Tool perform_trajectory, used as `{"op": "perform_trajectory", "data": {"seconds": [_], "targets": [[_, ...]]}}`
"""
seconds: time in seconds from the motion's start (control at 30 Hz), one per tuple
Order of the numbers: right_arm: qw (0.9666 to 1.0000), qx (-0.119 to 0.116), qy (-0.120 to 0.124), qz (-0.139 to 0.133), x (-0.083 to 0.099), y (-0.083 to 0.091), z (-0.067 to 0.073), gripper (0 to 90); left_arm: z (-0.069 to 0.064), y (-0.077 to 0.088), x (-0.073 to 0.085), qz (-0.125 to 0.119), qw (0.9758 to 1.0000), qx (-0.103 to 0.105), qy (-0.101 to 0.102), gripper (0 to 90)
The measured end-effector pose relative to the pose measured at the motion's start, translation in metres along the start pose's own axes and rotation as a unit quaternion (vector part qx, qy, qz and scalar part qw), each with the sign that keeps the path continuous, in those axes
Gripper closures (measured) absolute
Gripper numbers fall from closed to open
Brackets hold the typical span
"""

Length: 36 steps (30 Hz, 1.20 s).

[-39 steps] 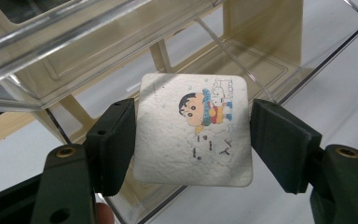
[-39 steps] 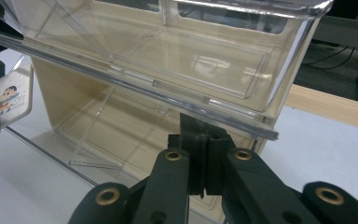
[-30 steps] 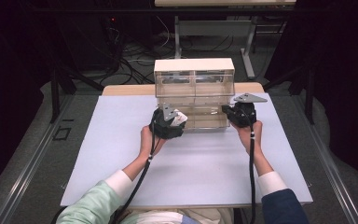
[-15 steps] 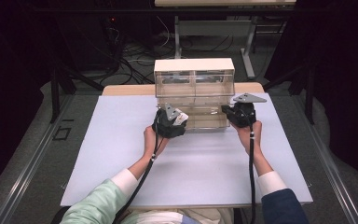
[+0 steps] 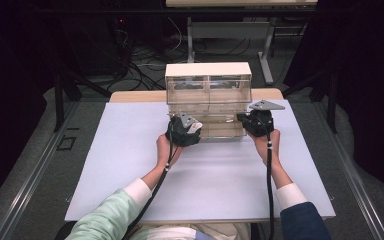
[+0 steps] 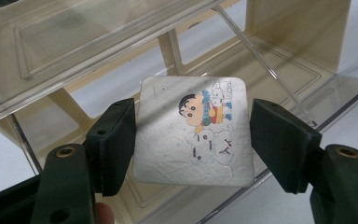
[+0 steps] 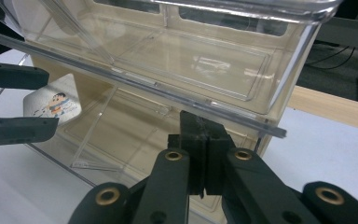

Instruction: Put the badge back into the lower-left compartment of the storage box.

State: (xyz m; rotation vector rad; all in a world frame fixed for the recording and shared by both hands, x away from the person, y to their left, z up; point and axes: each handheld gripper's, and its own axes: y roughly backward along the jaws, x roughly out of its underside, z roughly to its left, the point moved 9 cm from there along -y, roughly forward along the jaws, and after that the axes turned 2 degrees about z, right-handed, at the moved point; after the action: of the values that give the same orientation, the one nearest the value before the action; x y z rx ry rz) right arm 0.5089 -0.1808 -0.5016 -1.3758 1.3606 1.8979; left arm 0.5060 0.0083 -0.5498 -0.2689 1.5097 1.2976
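Packet: my left gripper (image 6: 193, 140) grips a flat silver packet (image 6: 193, 130) by its two side edges, over the pulled-out lower drawer (image 7: 121, 135) of the drawer box (image 5: 208, 87).
Packet facing: printed cartoon side toward my left camera, flat face up; nearly square, so I cannot tell a long axis.
Left gripper: closed on the packet, pads on both edges.
Right gripper (image 7: 200, 156): jaws pressed together on the drawer's clear front rim.
Drawer: tilted open toward me, on the white table (image 5: 130, 165).
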Motion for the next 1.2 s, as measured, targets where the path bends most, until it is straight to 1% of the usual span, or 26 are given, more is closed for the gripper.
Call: {"op": "perform_trajectory", "data": {"seconds": [0.03,0.1,0.13,0.17,0.23,0.27,0.3,0.37,0.43,0.47,0.5,0.53,0.6,0.63,0.67,0.73,0.8,0.83,0.87,0.9,0.93,0.97,1.07,1.13,1.2], "targets": [[1.0000,0.000,0.002,0.000,0.000,0.000,0.000,90.0,0.000,-0.001,-0.001,-0.003,1.0000,-0.002,0.001,33.7],[1.0000,-0.003,0.002,-0.002,0.000,-0.001,0.001,90.0,0.000,-0.003,0.000,-0.001,1.0000,-0.001,0.003,33.7],[1.0000,-0.002,0.004,-0.001,0.000,0.000,0.001,90.0,-0.001,-0.004,0.000,0.003,1.0000,0.000,-0.001,33.6],[1.0000,-0.001,0.004,-0.001,-0.001,-0.001,0.001,90.0,-0.001,-0.004,0.001,0.004,1.0000,-0.003,-0.003,33.7],[1.0000,-0.005,0.002,-0.002,-0.001,-0.001,0.002,90.0,-0.001,-0.006,-0.001,0.002,1.0000,-0.006,-0.004,33.7],[1.0000,-0.003,0.004,-0.003,0.000,-0.002,0.002,90.0,0.001,-0.006,-0.002,0.000,0.9999,-0.010,-0.009,33.7],[1.0000,-0.004,0.004,-0.002,0.000,-0.002,0.002,90.0,0.001,-0.008,-0.003,-0.003,0.9999,-0.012,-0.001,33.7],[1.0000,-0.004,0.003,-0.002,0.000,-0.002,0.002,90.0,0.001,-0.010,-0.003,-0.004,0.9999,-0.016,-0.001,33.6],[1.0000,-0.007,0.000,-0.002,0.000,-0.001,0.003,90.0,0.000,-0.013,-0.001,0.001,0.9998,-0.019,0.004,33.4],[1.0000,-0.007,-0.001,-0.001,0.000,-0.001,0.003,90.0,0.000,-0.015,0.000,0.005,0.9999,-0.016,-0.001,32.1],[1.0000,-0.006,0.003,-0.002,0.000,-0.001,0.002,90.0,0.000,-0.015,0.001,0.007,0.9999,-0.011,0.003,27.3],[1.0000,-0.006,0.003,-0.002,0.000,-0.001,0.002,90.0,0.000,-0.014,0.001,0.006,0.9999,-0.012,0.007,23.0],[1.0000,-0.005,0.004,-0.001,0.000,-0.001,0.002,90.0,0.001,-0.009,-0.001,0.000,0.9999,-0.006,0.010,16.8],[1.0000,-0.006,0.003,0.000,0.000,-0.001,0.002,90.0,0.001,-0.006,-0.002,-0.003,0.9999,-0.006,0.009,16.0],[1.0000,-0.003,0.005,0.001,0.000,0.000,0.002,90.0,0.001,-0.002,-0.003,-0.008,0.9999,-0.003,0.009,15.5],[1.0000,-0.002,0.004,0.002,0.000,0.001,0.002,90.0,0.001,0.004,-0.005,-0.016,0.9999,0.000,0.002,14.9],[1.0000,-0.004,0.003,0.001,0.000,0.000,0.002,90.0,-0.001,0.010,-0.004,-0.015,0.9998,0.007,-0.004,14.3],[1.0000,-0.004,0.003,0.001,0.000,0.000,0.003,90.0,-0.001,0.013,-0.003,-0.017,0.9997,0.008,-0.013,14.1],[1.0000,-0.004,0.002,0.002,0.000,0.000,0.003,90.0,-0.002,0.015,-0.002,-0.016,0.9997,0.010,-0.014,13.8],[1.0000,-0.007,0.000,0.002,0.000,0.000,0.003,90.0,-0.002,0.018,-0.001,-0.015,0.9996,0.014,-0.018,13.3],[1.0000,-0.006,0.001,0.002,0.000,0.000,0.003,90.0,-0.002,0.020,0.001,-0.009,0.9995,0.018,-0.025,12.8],[1.0000,-0.007,0.003,0.002,0.000,0.000,0.003,90.0,-0.002,0.022,0.002,-0.010,0.9994,0.019,-0.028,12.1],[1.0000,-0.008,0.002,0.003,0.000,0.000,0.003,90.0,-0.002,0.027,0.008,-0.002,0.9991,0.027,-0.033,11.2],[0.9999,-0.012,-0.004,0.003,0.000,0.000,0.005,90.0,-0.001,0.031,0.012,0.002,0.9988,0.032,-0.037,10.6],[1.0000,-0.009,0.002,0.002,0.000,-0.001,0.003,90.0,0.000,0.035,0.016,0.008,0.9984,0.038,-0.041,10.1]]}}
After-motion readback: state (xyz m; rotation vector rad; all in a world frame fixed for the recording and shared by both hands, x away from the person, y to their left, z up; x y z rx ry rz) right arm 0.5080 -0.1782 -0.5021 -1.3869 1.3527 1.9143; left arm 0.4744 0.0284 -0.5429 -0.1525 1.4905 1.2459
